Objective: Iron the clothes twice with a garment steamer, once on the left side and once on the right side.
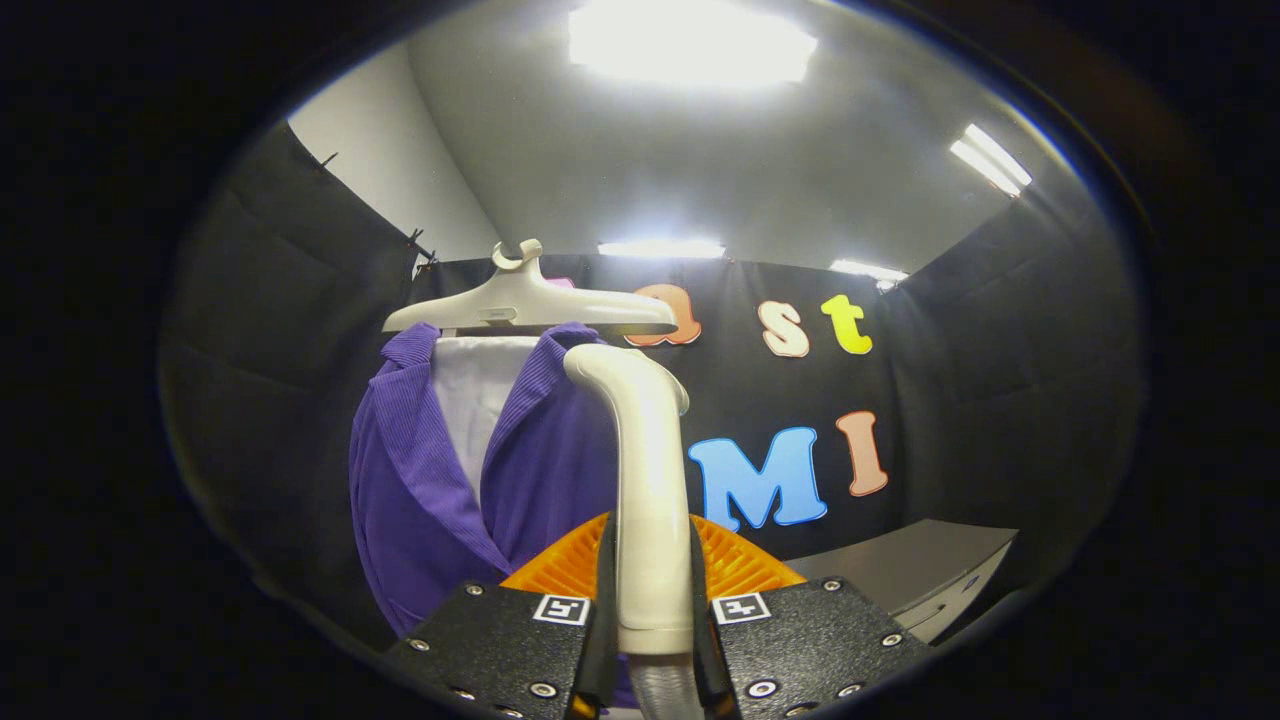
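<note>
Claw point(651, 600) is closed on the handle of the garment steamer point(645, 480), with one finger pressed against each side of the pale handle. The steamer stands upright between the fingers and rises beyond them; its top curves over toward the purple jacket point(430, 480), and the head sits at the jacket's collar on the side nearer the steamer. Whether the head touches the cloth cannot be told. A ribbed clear hose point(662, 695) leaves the handle's lower end between the fingers. The jacket hangs just behind and beside the steamer, open at the front, with a white inner panel point(475, 400) showing between its lapels. It is carried on a pale hanger point(525, 300), which sits directly above the steamer's head. A grey bench point(925, 570) lies on the side of the steamer away from the jacket, lower down, against the booth wall. Ceiling lights point(690, 45) are lit overhead.
</note>
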Demonstrator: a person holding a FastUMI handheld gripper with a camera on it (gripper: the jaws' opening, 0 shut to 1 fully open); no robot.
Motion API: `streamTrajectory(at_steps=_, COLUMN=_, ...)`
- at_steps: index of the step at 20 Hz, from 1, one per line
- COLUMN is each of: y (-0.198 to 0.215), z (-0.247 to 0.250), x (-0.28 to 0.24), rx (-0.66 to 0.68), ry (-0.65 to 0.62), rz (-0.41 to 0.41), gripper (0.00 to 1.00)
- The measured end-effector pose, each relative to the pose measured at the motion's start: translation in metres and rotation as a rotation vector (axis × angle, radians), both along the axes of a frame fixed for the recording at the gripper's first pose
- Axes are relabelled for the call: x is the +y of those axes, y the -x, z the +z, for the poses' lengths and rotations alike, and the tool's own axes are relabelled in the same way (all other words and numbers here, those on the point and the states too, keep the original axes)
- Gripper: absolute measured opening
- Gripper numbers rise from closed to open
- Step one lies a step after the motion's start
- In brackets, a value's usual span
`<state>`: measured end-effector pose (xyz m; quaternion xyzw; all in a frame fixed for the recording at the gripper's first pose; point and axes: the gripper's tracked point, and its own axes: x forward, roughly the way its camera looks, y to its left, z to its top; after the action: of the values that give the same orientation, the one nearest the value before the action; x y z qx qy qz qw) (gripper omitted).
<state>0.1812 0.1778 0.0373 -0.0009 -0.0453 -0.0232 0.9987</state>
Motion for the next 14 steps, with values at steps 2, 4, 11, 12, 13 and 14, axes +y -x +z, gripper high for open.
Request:
streamTrajectory(at_steps=2, y=0.001, z=-0.018, x=0.005, rx=0.037, ry=0.026, rz=0.014, gripper=0.30)
streamTrajectory(at_steps=4, y=0.008, z=-0.032, x=0.006, rx=0.063, ry=0.061, rz=0.021, gripper=0.30)
streamTrajectory(at_steps=11, y=0.028, z=-0.076, x=0.000, rx=0.147, ry=0.099, rz=0.033, gripper=0.30)
streamTrajectory(at_steps=12, y=0.033, z=-0.084, x=-0.002, rx=0.174, ry=0.093, rz=0.040, gripper=0.30)
streamTrajectory(at_steps=13, y=0.037, z=-0.090, x=-0.003, rx=0.191, ry=0.091, rz=0.049, gripper=0.31)
streamTrajectory(at_steps=14, y=0.040, z=-0.097, x=-0.005, rx=0.208, ry=0.095, rz=0.054, gripper=0.30)
